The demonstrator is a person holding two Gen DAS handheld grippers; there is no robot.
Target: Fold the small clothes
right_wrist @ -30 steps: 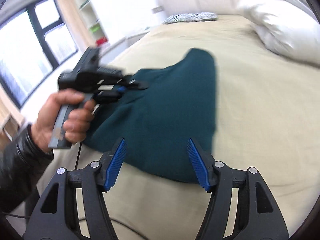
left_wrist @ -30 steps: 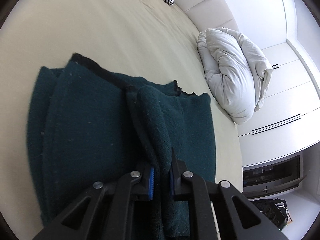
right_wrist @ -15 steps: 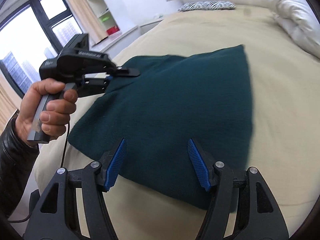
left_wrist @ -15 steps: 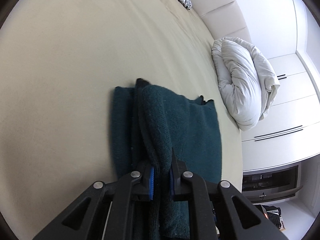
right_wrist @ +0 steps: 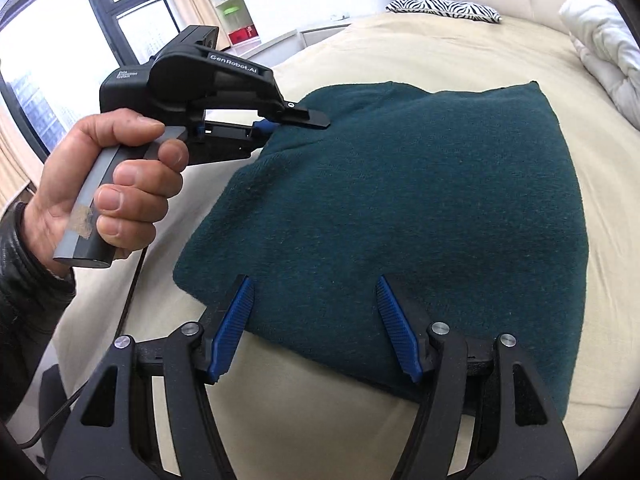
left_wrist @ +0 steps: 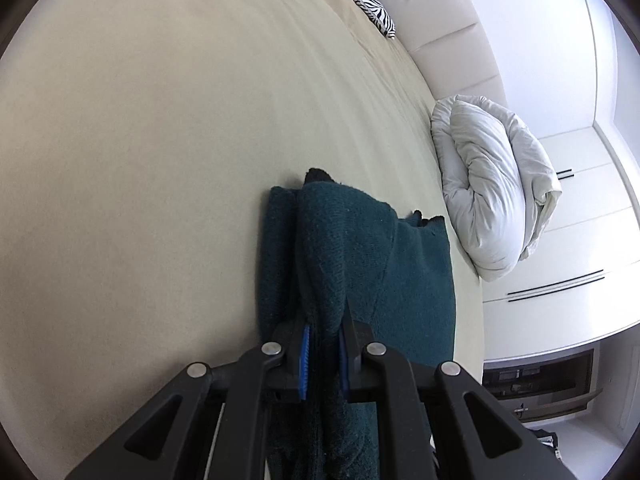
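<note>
A dark teal knitted garment lies folded on the beige bed. My left gripper is shut on a bunched corner of the garment and lifts it slightly; it also shows in the right wrist view, held by a hand at the garment's far left corner. My right gripper is open and empty, its blue pads hovering over the garment's near edge without gripping it.
A crumpled white duvet lies at the bed's right side. A zebra-print pillow rests by the white padded headboard. White wardrobes stand beyond the bed. A window and shelves are at left.
My left gripper has drawn the garment's corner across, so the cloth now looks narrower and bunched. My right gripper has moved closer over the garment's near edge, still open.
</note>
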